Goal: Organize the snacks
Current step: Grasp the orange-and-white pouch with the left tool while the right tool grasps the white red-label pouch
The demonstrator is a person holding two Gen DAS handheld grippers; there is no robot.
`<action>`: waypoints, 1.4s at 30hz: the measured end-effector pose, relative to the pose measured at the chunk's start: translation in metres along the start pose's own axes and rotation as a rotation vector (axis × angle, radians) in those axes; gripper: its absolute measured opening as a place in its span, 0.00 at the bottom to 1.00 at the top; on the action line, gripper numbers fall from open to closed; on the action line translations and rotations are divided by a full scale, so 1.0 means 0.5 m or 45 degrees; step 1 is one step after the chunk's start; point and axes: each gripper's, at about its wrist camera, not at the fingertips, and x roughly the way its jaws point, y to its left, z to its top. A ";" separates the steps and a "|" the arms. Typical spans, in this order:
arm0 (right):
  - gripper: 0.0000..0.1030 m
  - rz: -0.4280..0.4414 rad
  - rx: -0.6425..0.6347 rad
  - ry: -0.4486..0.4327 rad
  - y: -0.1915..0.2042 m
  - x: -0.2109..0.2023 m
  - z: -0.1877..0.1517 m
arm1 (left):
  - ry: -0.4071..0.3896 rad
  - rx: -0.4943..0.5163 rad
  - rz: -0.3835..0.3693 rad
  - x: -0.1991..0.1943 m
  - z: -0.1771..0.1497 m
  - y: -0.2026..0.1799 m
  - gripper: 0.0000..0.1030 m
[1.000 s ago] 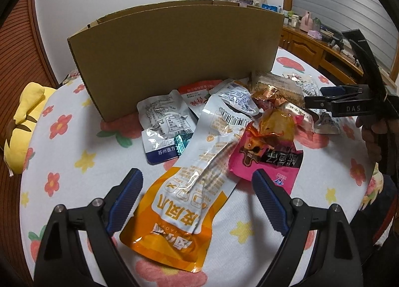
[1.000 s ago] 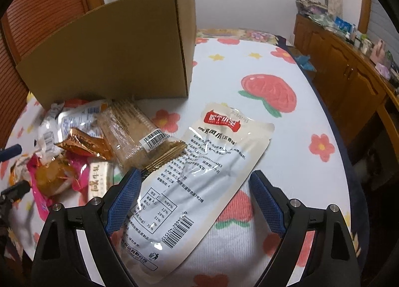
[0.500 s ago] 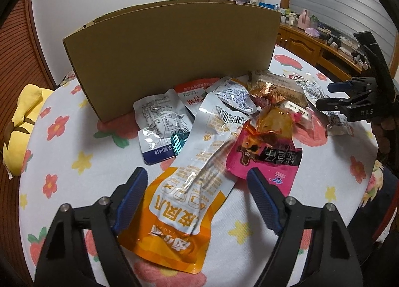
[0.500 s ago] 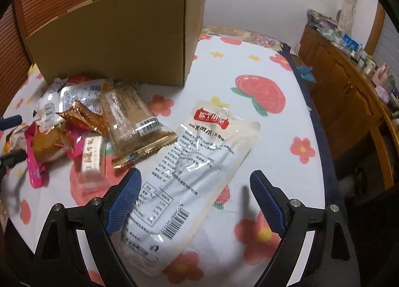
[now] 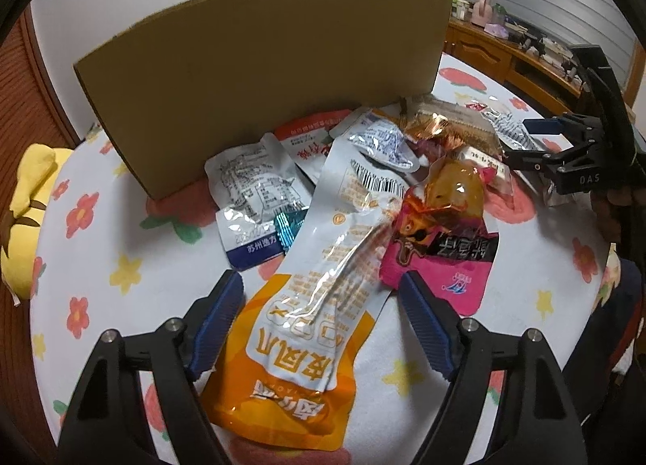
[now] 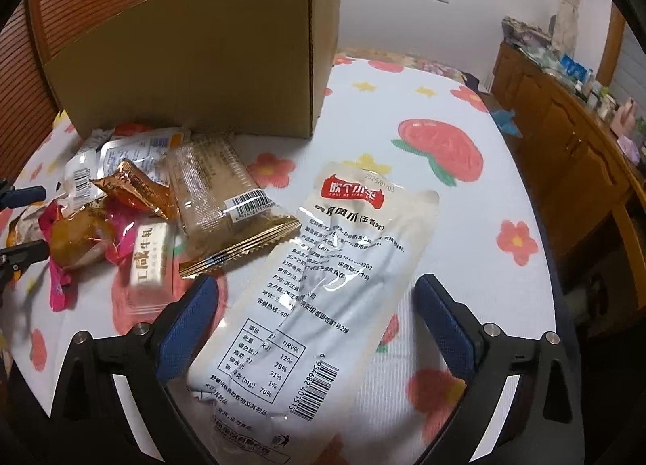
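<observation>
A pile of snack packets lies on the flowered tablecloth in front of a brown cardboard box [image 5: 258,73]. My left gripper [image 5: 323,315] is open, its fingers either side of a long orange and silver pouch [image 5: 311,303]. A pink packet [image 5: 444,259] with an amber-wrapped snack [image 5: 456,190] on it lies to its right. My right gripper [image 6: 315,323] is open over a large white pouch [image 6: 323,287]; it also shows at the right of the left wrist view [image 5: 537,142]. A brown cracker pack [image 6: 218,190] and the box [image 6: 202,73] lie beyond.
Silver and blue sachets [image 5: 250,198] lie against the box. A yellow plush toy [image 5: 24,198] sits at the table's left edge. A wooden sideboard [image 6: 573,134] with clutter stands off to the right. The round table's edge [image 6: 553,263] is near the right gripper.
Both grippers have come lower and closer to the pouches beneath them. The right gripper has shifted so that the white pouch lies between its fingers. Both stay open.
</observation>
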 end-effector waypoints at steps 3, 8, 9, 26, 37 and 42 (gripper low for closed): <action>0.96 -0.002 -0.002 0.000 0.001 0.000 0.000 | 0.023 0.016 -0.004 0.002 -0.011 0.003 0.79; 0.96 -0.003 0.000 -0.008 0.003 -0.002 -0.003 | 0.024 0.025 -0.030 -0.010 -0.023 0.009 0.70; 0.96 -0.004 0.001 -0.009 0.003 -0.002 -0.003 | 0.025 0.030 -0.030 -0.010 -0.023 0.008 0.70; 0.96 -0.008 0.002 -0.009 0.004 -0.001 -0.001 | 0.003 0.077 -0.046 -0.016 -0.013 -0.016 0.41; 0.96 -0.007 0.005 -0.008 0.007 -0.004 -0.003 | -0.118 -0.015 -0.034 -0.085 -0.041 -0.010 0.33; 0.93 0.008 -0.009 0.005 0.003 -0.009 -0.006 | -0.147 -0.051 -0.018 -0.099 -0.046 -0.006 0.29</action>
